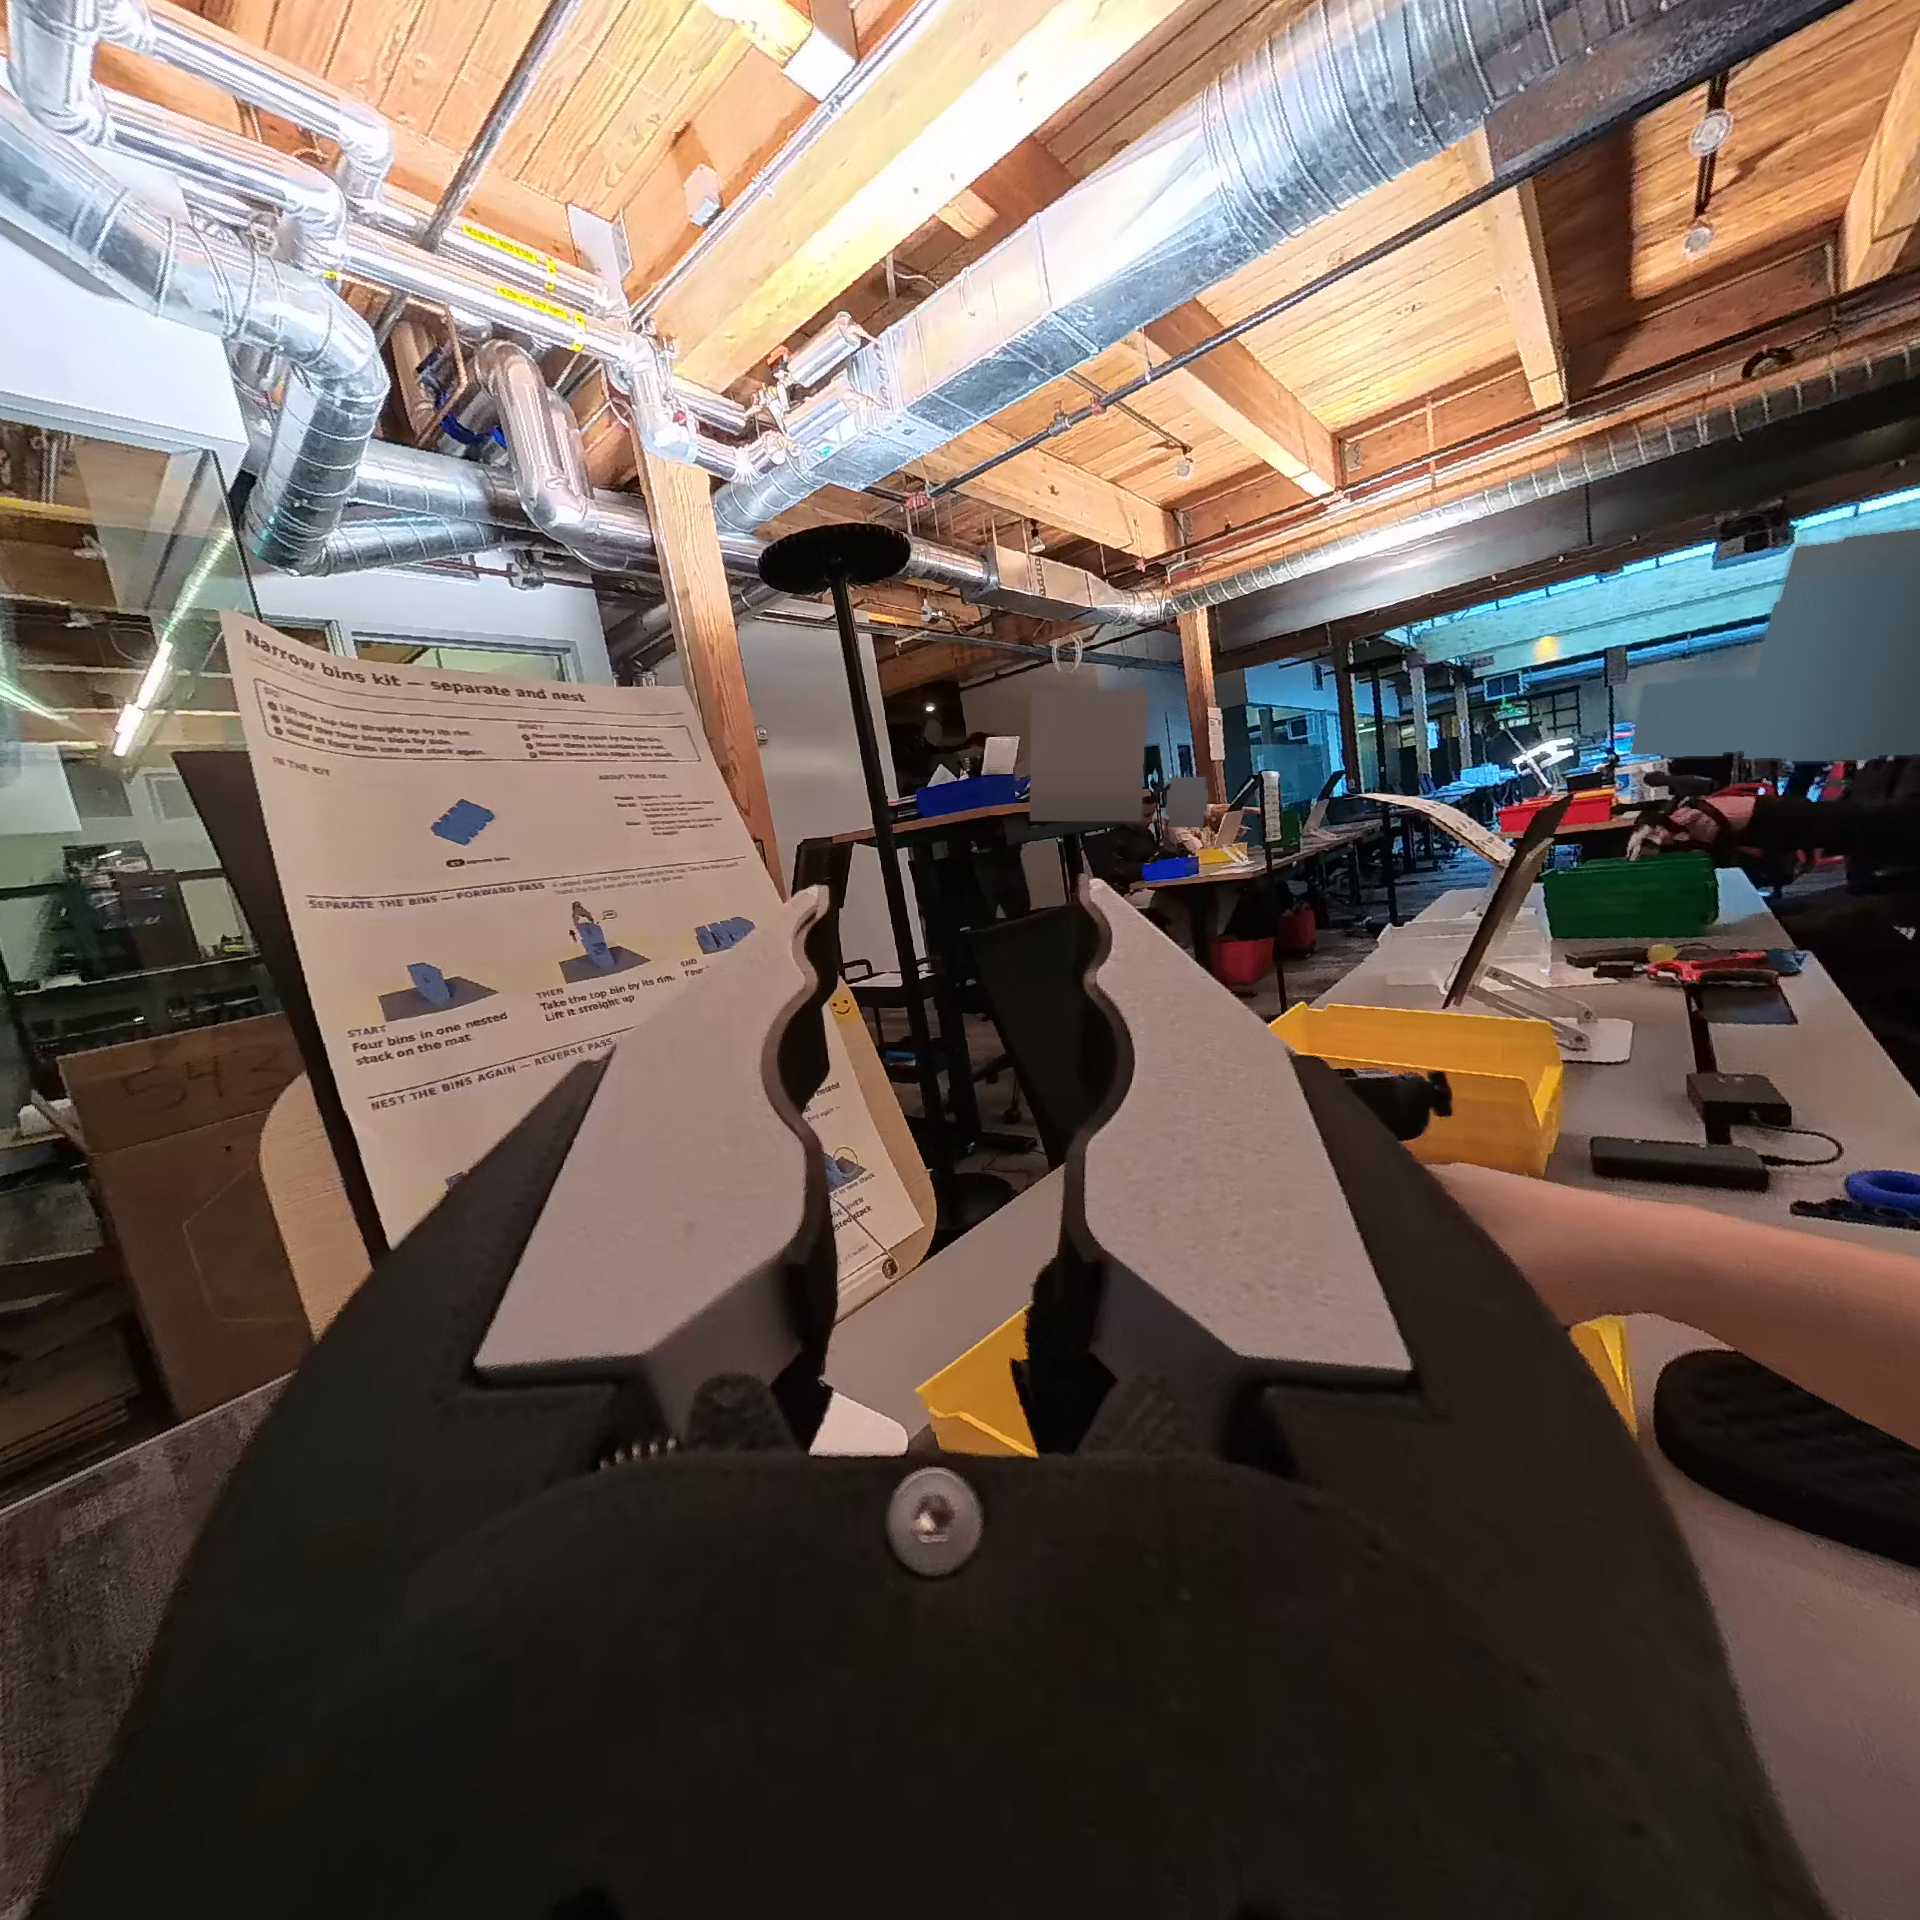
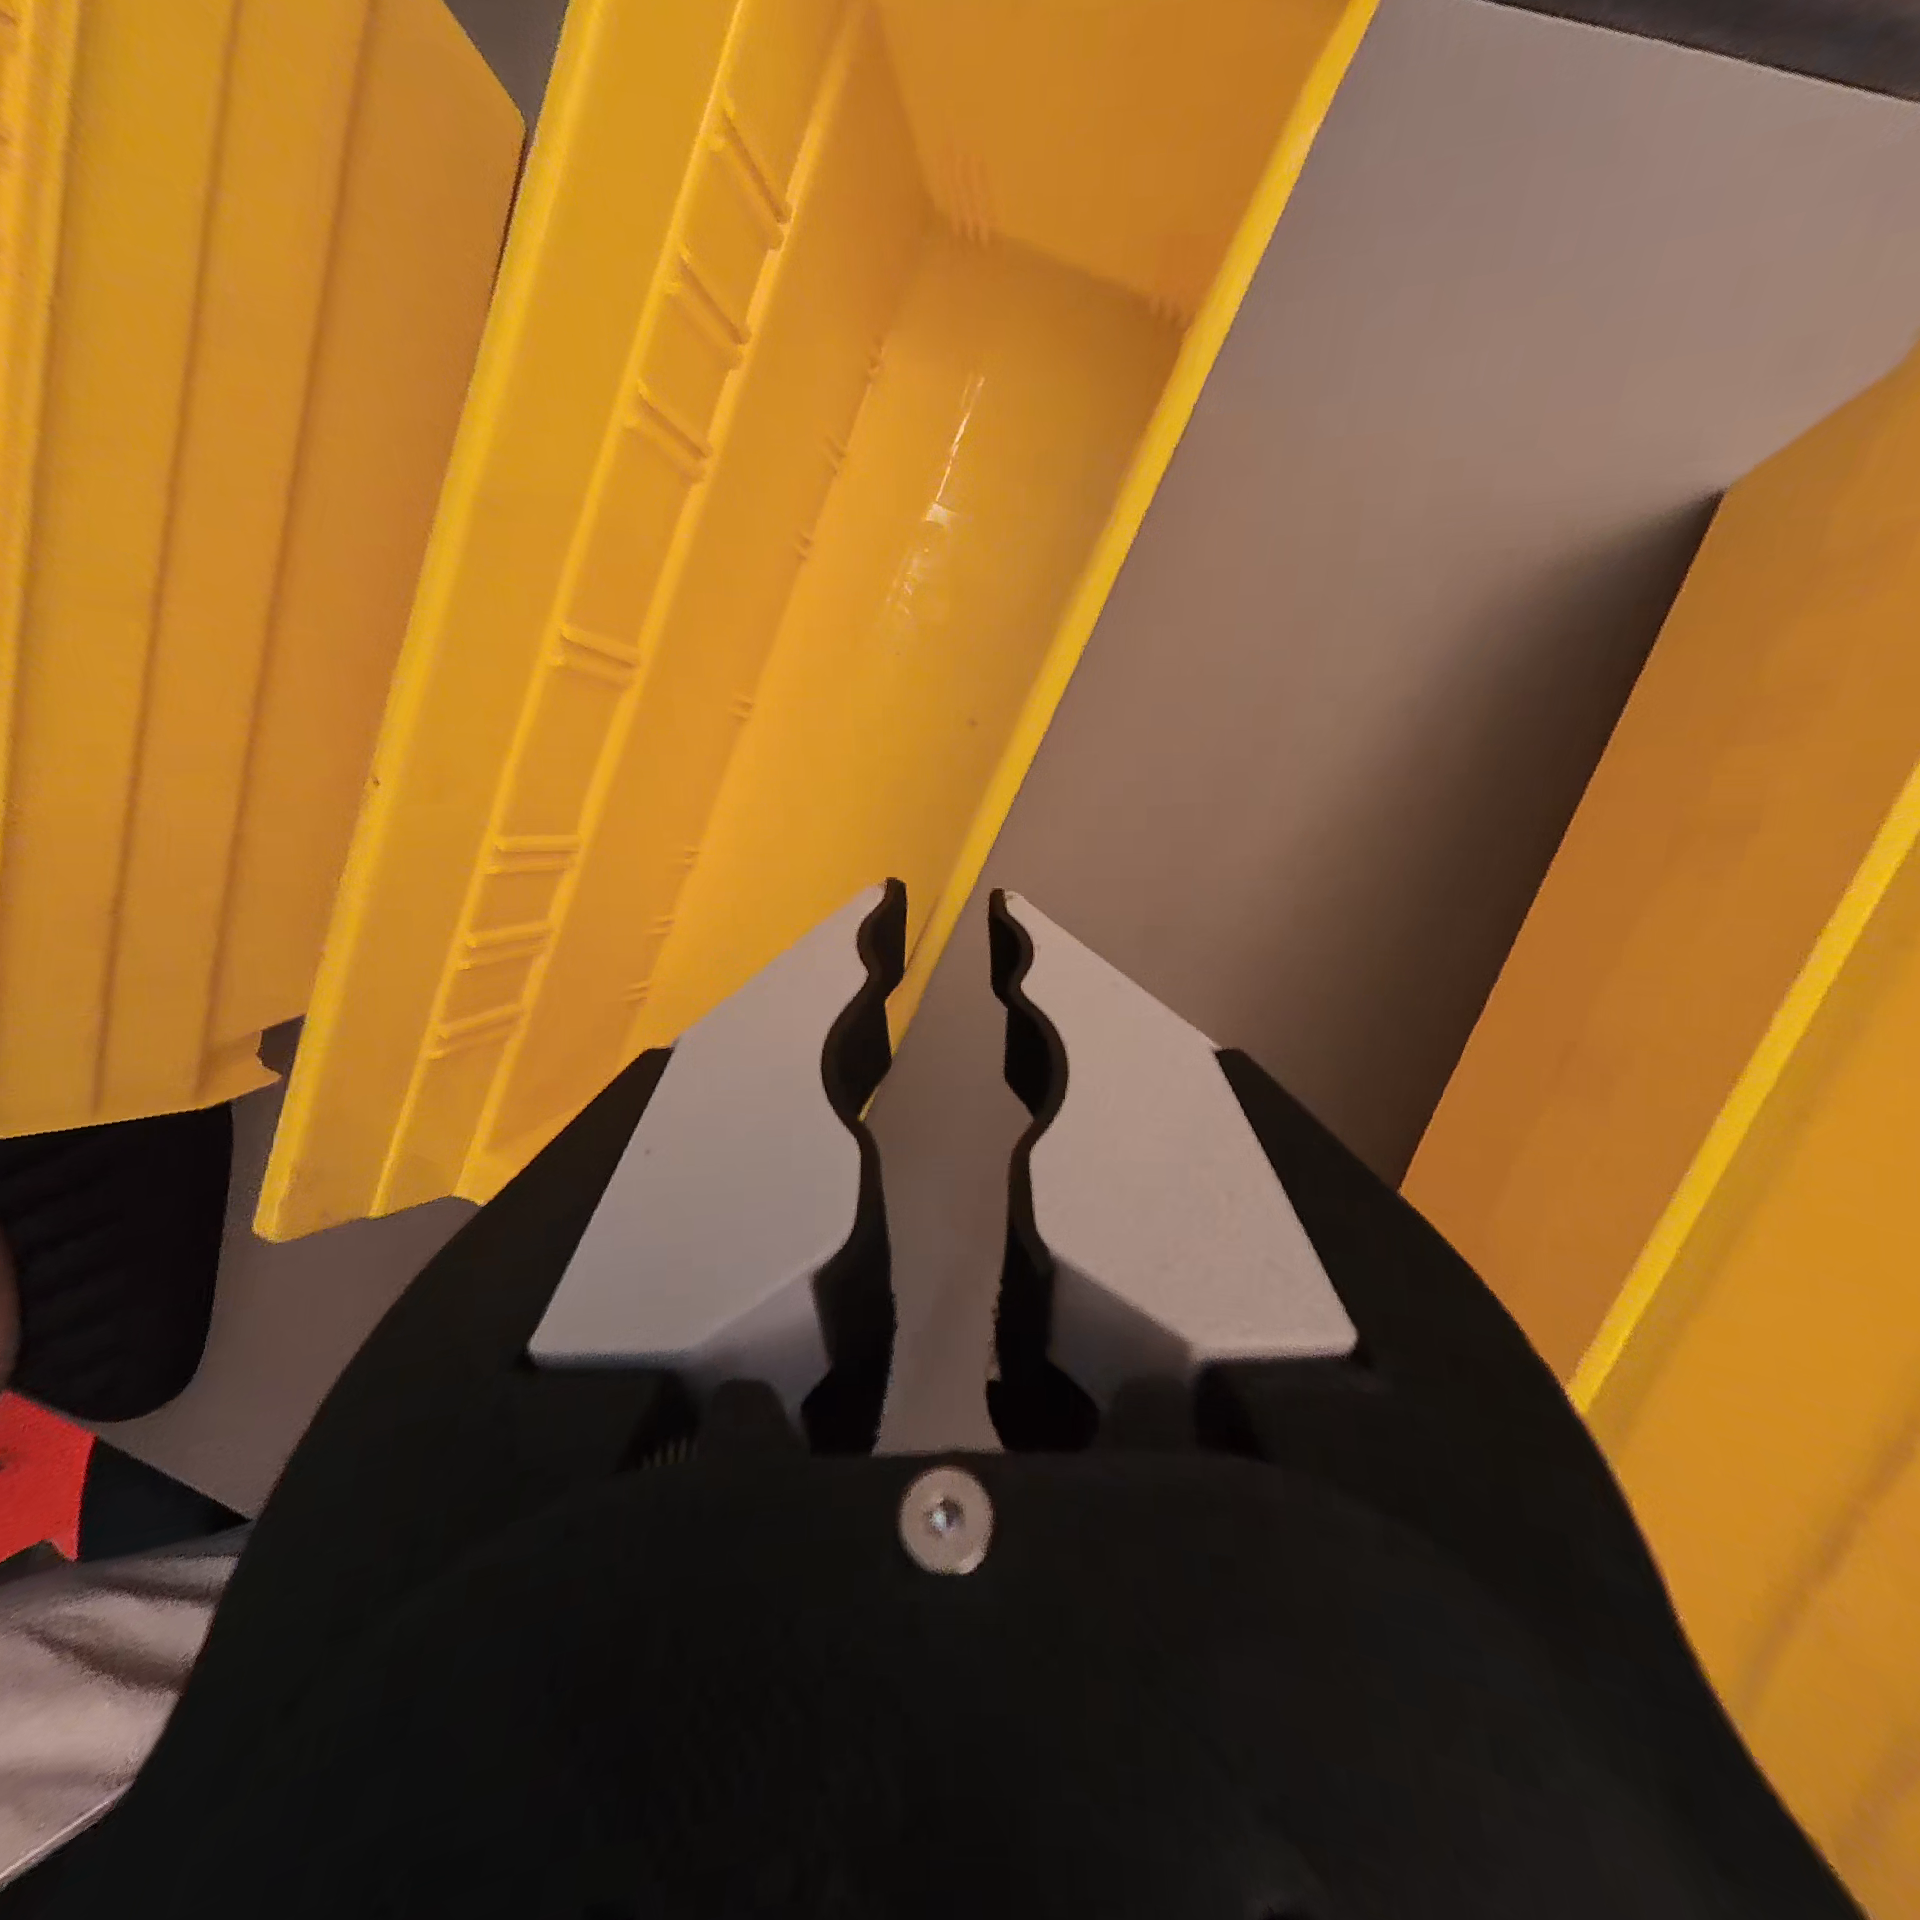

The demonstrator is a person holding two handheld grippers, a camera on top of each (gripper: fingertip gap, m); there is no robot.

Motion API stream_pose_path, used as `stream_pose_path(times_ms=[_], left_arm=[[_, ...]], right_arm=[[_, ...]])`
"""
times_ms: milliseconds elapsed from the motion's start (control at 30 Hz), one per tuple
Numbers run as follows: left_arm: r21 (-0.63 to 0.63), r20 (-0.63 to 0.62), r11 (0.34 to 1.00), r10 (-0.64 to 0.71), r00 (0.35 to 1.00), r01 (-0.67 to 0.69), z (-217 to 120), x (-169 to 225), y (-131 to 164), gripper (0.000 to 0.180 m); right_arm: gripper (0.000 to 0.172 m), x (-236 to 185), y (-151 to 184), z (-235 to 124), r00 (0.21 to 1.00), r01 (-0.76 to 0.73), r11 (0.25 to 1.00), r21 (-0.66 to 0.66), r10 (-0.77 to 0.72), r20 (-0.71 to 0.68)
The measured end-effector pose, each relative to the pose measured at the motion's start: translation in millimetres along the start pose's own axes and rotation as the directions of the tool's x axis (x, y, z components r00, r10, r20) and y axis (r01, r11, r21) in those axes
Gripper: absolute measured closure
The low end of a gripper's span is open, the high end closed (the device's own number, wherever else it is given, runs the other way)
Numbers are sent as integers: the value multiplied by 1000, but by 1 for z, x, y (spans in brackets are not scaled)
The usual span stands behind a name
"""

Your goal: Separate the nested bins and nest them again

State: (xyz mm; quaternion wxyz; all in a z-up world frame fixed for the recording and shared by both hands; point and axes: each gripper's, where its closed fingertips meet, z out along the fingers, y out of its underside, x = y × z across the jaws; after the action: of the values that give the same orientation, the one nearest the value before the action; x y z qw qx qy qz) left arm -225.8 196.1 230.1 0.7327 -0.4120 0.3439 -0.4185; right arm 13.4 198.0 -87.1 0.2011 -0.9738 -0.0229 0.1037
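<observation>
On the grey bench (image 2: 1299, 623), the long yellow plastic bin's (image 2: 831, 520) rim runs just left of my right gripper's (image 2: 945, 904) parted, empty jaws.

Your left gripper's (image 1: 951, 904) black body hides most of the yellow bin (image 1: 971, 1397) at lower centre of the left wrist view; only a corner shows. Your forearm (image 1: 1662, 1278) runs off the right edge. Grey mosaic patches (image 1: 1086, 753) cover figures in the middle distance. In the right wrist view, the yellow bin (image 2: 779, 582) at centre is cut by the top edge, and its near right rim passes behind your right gripper's (image 2: 945, 894) left finger (image 2: 769, 1101), so contact there cannot be judged.
</observation>
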Motion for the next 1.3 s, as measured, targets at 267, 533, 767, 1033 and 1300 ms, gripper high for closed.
stream_pose_path(times_ms=[267,533,767,1033,1300], left_arm=[[12,21,1000,-20,1000,20,-2,-6,-1,133],[7,7,1000,-18,1000,18,0,-1,-2,133],[-19,5,1000,-5,1000,5,2,1,2,133],[-24,14,1000,-14,1000,14,-3,-5,2,133],[-8,-1,999,-34,999,34,-6,-4,-2,135]], right_arm=[[94,46,-39,-91,956,209,934,291,-132,-262],[21,164,21,-70,923,7,998,57,15,-384],[22,170,45,-27,949,-175,958,-226,103,-298],[54,162,46,-29,946,-257,907,-334,166,-277],[59,132,41,-41,924,-383,863,-329,352,-150]])
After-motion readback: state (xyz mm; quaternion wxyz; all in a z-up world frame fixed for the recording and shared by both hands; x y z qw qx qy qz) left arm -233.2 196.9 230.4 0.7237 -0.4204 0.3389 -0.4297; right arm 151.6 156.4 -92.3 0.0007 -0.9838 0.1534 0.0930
